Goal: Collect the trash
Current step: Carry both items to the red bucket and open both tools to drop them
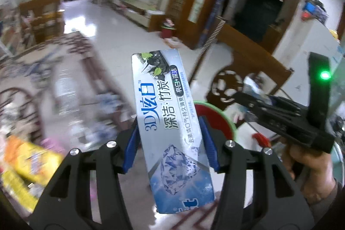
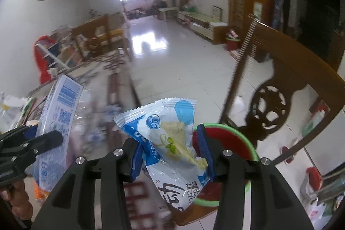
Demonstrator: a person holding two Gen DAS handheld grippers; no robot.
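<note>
My left gripper [image 1: 169,144] is shut on a long blue-and-silver toothpaste box [image 1: 170,122], which stands up between its blue pads. The same box [image 2: 57,122] appears at the left of the right wrist view, with the left gripper [image 2: 41,141] clamped on it. My right gripper [image 2: 172,154] is shut on a crumpled white-and-blue snack wrapper [image 2: 170,141]. The right gripper [image 1: 278,113] shows at the right of the left wrist view, held by a hand [image 1: 312,167]. A round bin with a green rim and red inside [image 2: 237,139] sits just beyond both grippers; the bin [image 1: 217,120] is partly hidden behind the box.
A carved wooden chair back [image 2: 273,87] stands right of the bin. A cluttered table [image 1: 43,100] with packets and a clear bottle lies to the left, blurred. Shiny tiled floor [image 2: 172,57] stretches ahead toward a bright doorway.
</note>
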